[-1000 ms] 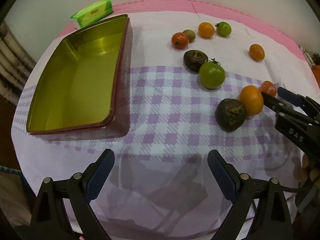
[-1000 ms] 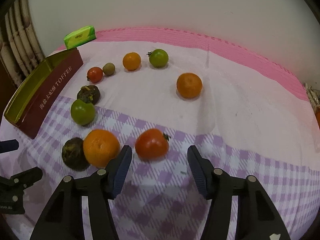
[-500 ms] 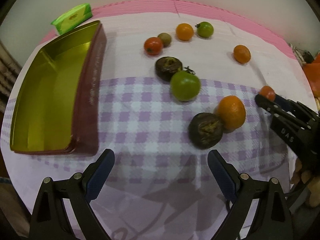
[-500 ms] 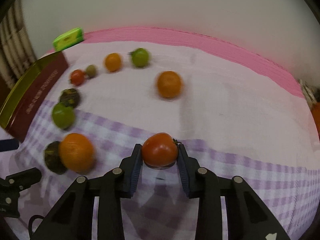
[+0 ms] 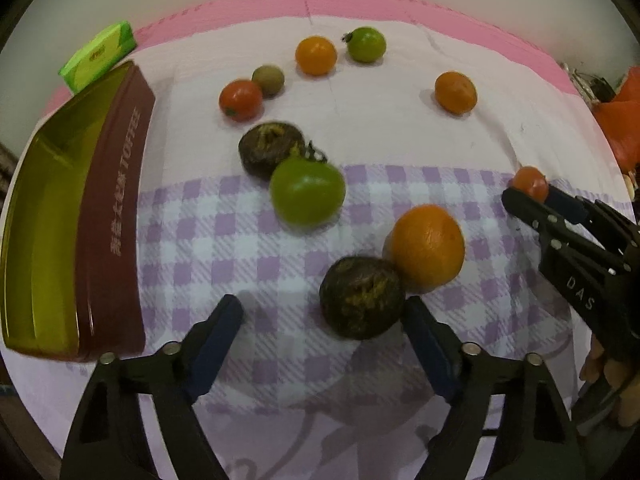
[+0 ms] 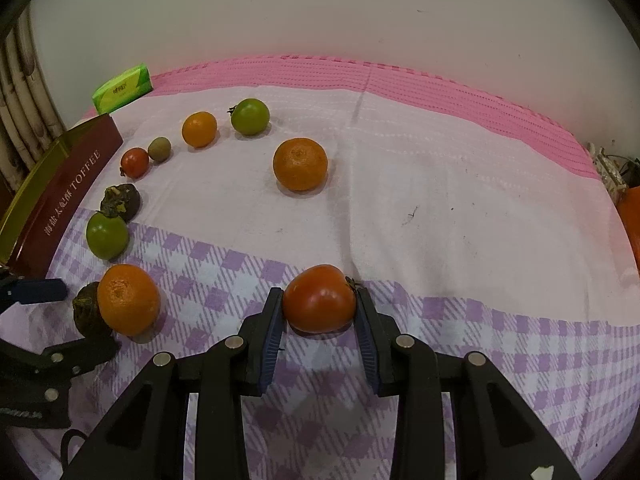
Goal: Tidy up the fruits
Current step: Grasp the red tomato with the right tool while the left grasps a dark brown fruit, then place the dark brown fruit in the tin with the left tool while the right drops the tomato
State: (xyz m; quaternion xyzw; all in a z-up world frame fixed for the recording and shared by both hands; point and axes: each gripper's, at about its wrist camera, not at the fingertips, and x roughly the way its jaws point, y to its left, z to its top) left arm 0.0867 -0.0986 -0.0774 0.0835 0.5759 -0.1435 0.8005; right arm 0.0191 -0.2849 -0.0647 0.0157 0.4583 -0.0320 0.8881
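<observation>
My right gripper (image 6: 318,295) is shut on a red tomato (image 6: 320,298), which rests on the checked cloth; it also shows at the right of the left wrist view, tomato (image 5: 530,182) in its tips. My left gripper (image 5: 320,314) points down over a dark brown fruit (image 5: 362,298). Its jaws are closing, the right finger (image 5: 420,320) is close beside the fruit and the left finger (image 5: 224,320) is well apart. An orange (image 5: 426,248) touches that fruit. A green tomato (image 5: 307,194) and a second dark fruit (image 5: 270,148) lie further back.
An open toffee tin (image 5: 116,220) with a gold inside stands at the left. At the back lie a small red tomato (image 5: 241,100), a brownish fruit (image 5: 268,80), two oranges (image 5: 316,56) (image 5: 456,92) and a green tomato (image 5: 366,45). A green packet (image 5: 98,56) sits behind the tin.
My right gripper closed on the red tomato. My left gripper moved right, from in front of the tin to over the dark fruit, and its jaws narrowed.
</observation>
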